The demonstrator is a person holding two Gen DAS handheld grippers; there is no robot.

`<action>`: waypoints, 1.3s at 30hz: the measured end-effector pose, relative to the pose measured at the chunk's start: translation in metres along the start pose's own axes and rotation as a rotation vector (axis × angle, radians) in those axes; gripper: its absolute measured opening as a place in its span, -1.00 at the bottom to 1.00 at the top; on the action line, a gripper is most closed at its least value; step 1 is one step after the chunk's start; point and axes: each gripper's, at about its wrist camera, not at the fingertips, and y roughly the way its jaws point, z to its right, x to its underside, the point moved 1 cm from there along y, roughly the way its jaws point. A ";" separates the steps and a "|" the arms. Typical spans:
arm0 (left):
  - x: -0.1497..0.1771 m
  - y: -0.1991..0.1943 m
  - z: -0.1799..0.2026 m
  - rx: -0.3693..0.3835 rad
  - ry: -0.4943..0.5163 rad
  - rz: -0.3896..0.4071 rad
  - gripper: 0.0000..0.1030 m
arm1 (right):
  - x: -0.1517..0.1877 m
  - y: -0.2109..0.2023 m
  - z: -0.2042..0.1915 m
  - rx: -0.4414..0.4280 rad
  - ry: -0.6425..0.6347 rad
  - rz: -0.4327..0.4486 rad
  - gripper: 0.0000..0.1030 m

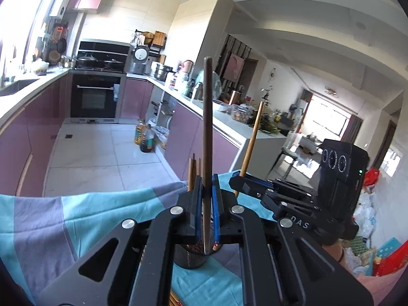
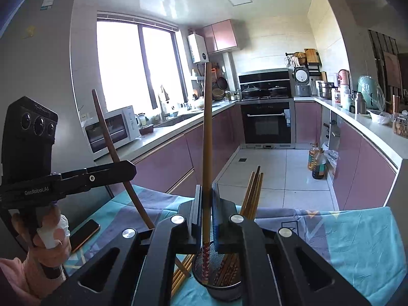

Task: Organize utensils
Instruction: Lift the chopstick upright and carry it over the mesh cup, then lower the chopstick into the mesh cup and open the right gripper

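Your left hand-held gripper (image 1: 206, 204) reads "GenRobot.AI" along its side in the right wrist view; your right hand-held gripper (image 2: 206, 211) shows "DAS" on a small plate in the left wrist view. Both point slightly downward over the desk's blue and grey cloth (image 2: 344, 234). The left one is clamped on a dark brown chopstick (image 1: 207, 132) standing nearly upright, its lower tip above the black mesh holder (image 2: 219, 278). The right one grips a lighter bamboo chopstick (image 2: 207, 140), whose patterned red end hangs inside that holder among other chopsticks (image 2: 252, 193). Your left hand (image 2: 48, 232) wraps the handle, beside a phone (image 2: 85, 232) lying on the cloth.
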 end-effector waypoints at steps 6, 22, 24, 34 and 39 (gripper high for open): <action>0.006 0.029 0.008 -0.054 0.044 -0.063 -0.86 | 0.012 0.018 0.006 0.023 0.025 -0.047 -0.89; 0.033 0.097 -0.012 -0.062 0.045 -0.308 -0.85 | 0.052 0.058 0.019 0.041 0.063 -0.251 -0.88; 0.033 0.103 -0.014 -0.065 0.041 -0.316 -0.85 | 0.054 0.060 0.021 0.046 0.071 -0.254 -0.88; 0.037 0.124 -0.018 -0.096 0.043 -0.341 -0.82 | 0.057 0.062 0.025 0.057 0.094 -0.258 -0.85; 0.043 0.120 -0.016 -0.113 0.062 -0.330 -0.67 | 0.058 0.059 0.024 0.050 0.098 -0.247 -0.85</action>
